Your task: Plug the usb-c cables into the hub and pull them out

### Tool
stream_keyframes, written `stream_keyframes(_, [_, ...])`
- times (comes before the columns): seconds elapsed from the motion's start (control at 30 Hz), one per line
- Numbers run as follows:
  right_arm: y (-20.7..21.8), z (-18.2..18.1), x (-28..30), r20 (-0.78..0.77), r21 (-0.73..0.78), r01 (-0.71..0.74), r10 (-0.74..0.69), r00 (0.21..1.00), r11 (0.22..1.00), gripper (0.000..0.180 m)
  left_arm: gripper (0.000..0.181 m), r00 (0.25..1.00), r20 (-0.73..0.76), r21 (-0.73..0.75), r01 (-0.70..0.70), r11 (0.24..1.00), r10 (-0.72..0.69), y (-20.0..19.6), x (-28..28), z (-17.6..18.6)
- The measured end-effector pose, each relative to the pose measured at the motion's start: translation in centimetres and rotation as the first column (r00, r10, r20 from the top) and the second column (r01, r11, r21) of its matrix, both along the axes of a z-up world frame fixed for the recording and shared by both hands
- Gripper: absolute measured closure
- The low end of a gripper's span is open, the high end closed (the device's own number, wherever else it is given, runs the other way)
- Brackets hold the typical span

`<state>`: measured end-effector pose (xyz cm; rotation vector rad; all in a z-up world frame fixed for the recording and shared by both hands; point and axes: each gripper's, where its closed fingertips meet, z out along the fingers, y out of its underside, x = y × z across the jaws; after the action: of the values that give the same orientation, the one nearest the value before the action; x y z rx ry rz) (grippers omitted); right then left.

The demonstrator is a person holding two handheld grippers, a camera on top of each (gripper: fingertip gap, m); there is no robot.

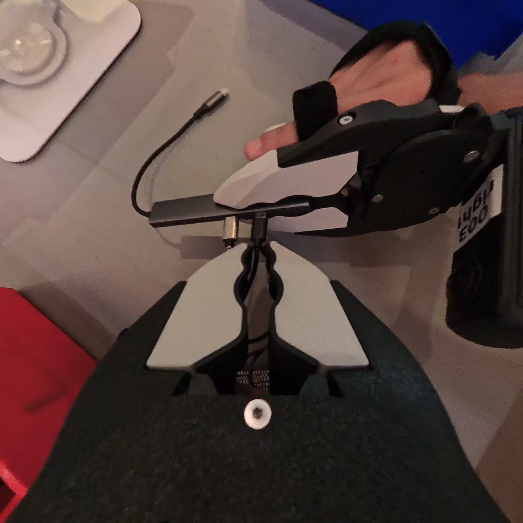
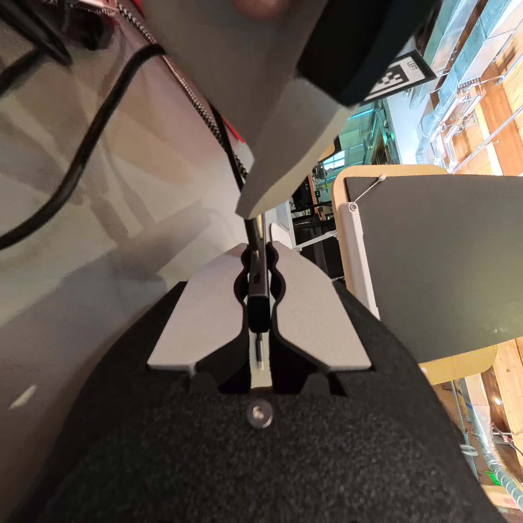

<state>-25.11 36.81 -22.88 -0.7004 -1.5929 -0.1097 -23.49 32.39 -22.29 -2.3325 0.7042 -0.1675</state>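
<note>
A flat dark grey hub (image 1: 184,212) is held above the grey table. My right gripper (image 1: 235,210) comes in from the right and is shut on the hub's right end. A black usb-c plug (image 1: 259,226) and a silver plug (image 1: 231,229) sit in the hub's near side. My left gripper (image 1: 257,250) is shut on the black cable just behind its plug. In the right wrist view the hub (image 2: 258,285) stands edge-on between my right gripper's (image 2: 258,250) shut fingers, and a left gripper finger (image 2: 283,147) hangs over it. The hub's own lead ends in a loose grey plug (image 1: 215,97) on the table.
A white pad (image 1: 93,85) with a clear glass object lies at the far left. A red object (image 1: 36,353) sits at the left edge. A black cable (image 2: 70,175) and a braided cable (image 2: 192,90) trail over the table. A dark-seated chair (image 2: 438,268) stands beyond. The grippers' ends are close to 5 cm from one another.
</note>
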Motion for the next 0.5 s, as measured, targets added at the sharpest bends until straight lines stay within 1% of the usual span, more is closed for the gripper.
stream_keyframes(0.03, [-0.2, 0.1, 0.0, -0.006, -0.003, -0.012, 0.012, 1.000, 1.000, 0.170, 0.167, 1.000, -0.017, 0.009, 0.004, 1.000, -0.004, 0.1, 0.1, -0.1])
stream_keyframes(0.1, [-0.4, 0.1, -0.1, -0.003, -0.003, -0.008, 0.008, 1.000, 1.000, 0.170, 0.167, 1.000, -0.030, 0.005, -0.005, 1.000, 0.005, 0.2, 0.2, -0.5])
stream_keyframes(0.17, [-0.5, -0.2, -0.1, 0.014, 0.019, -0.019, 0.018, 1.000, 1.000, 0.170, 0.170, 0.999, -0.044, -0.014, -0.008, 1.000, 0.008, 0.1, 0.0, -0.9])
stream_keyframes(0.23, [-0.6, -0.1, -0.1, 0.007, 0.029, -0.036, 0.035, 0.999, 0.999, 0.170, 0.172, 1.000, -0.026, -0.034, -0.011, 0.999, 0.010, 0.0, -0.2, -0.8])
stream_keyframes(0.37, [-0.8, -0.1, -0.1, 0.000, 0.013, -0.062, 0.062, 0.998, 0.998, 0.169, 0.173, 0.999, -0.041, -0.044, -0.028, 0.999, 0.026, 0.1, -1.3, -0.8])
stream_keyframes(0.5, [-0.9, -0.8, -0.2, 0.038, 0.008, -0.071, 0.070, 0.997, 0.997, 0.170, 0.173, 0.999, -0.045, -0.062, -0.022, 0.998, 0.020, -0.1, -1.4, -1.4])
